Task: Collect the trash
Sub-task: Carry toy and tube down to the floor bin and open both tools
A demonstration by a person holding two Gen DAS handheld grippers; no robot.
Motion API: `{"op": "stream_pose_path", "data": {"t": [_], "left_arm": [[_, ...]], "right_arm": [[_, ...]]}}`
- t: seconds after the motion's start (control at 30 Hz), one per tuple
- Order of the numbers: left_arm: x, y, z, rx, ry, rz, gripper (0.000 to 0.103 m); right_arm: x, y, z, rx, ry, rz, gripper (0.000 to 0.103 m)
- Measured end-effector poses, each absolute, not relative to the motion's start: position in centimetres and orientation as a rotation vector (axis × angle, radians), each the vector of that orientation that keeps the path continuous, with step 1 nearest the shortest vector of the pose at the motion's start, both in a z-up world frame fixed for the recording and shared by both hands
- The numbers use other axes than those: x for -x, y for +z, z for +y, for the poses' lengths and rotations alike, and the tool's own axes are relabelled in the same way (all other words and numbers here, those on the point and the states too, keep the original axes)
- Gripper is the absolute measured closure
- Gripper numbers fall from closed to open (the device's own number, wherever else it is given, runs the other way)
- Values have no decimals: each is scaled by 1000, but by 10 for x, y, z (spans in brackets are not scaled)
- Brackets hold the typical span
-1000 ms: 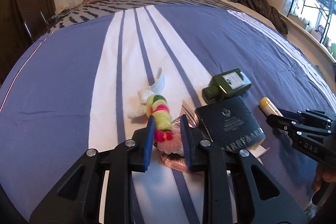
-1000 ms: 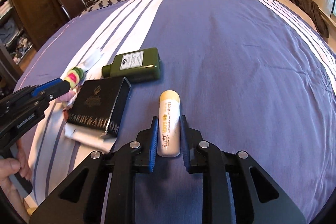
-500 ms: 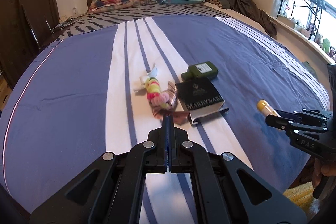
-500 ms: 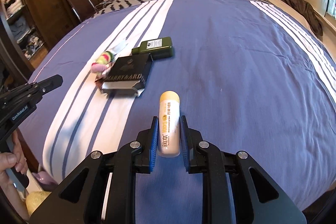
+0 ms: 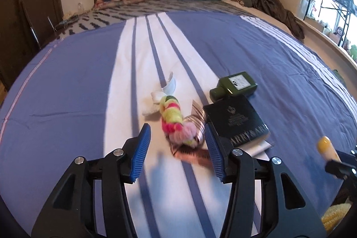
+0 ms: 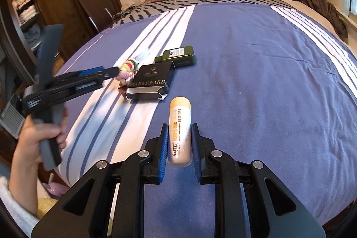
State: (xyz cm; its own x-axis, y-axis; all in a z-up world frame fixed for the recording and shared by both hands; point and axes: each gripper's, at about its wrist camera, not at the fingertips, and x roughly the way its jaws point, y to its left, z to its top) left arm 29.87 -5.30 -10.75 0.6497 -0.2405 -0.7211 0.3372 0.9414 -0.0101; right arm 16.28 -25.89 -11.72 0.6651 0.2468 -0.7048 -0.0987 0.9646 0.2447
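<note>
Our left gripper (image 5: pixel 177 148) is spread wide around the knitted toy (image 5: pixel 176 124) and what looks like a crumpled wrapper (image 5: pixel 191 152) on the bed (image 5: pixel 67 93). Our right gripper (image 6: pixel 178 144) pinches the cream tube (image 6: pixel 180 133) above the bedspread.

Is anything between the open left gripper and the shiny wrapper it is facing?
Yes. The colourful knitted toy lies on top of the wrapper, right between the left gripper fingers. The black box crowds the right finger.

Copper wrapper (image 5: pixel 189 152) partly hidden under yarn toy (image 5: pixel 176 122), perhaps foil, motion-blurred left hand-held gripper (image 6: pixel 111 70)
</note>
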Motion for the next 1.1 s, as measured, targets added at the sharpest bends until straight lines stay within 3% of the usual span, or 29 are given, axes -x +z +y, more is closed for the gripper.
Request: {"op": "stream_pose_path", "data": {"t": [0.2,0.3,0.53,0.83,1.1], "left_arm": [[-328,-126,-55,-106,-315,848,57],[-331,-132,-57,-103,-328,870,71],[-304,-114,-58,-143,-313,810,73],[-205,-51,-47,-132,-361,690,73],[-99,-49,-42,-129,-423,671,73]], "right_arm": [[-172,-123,-260,-186,211,820,82],[-174,-127,-262,-193,212,824,82],[-164,-123,-262,-186,215,821,82],[-119,-94,-250,-167,226,768,82],[-57,-95,-240,-146,219,772,82]]}}
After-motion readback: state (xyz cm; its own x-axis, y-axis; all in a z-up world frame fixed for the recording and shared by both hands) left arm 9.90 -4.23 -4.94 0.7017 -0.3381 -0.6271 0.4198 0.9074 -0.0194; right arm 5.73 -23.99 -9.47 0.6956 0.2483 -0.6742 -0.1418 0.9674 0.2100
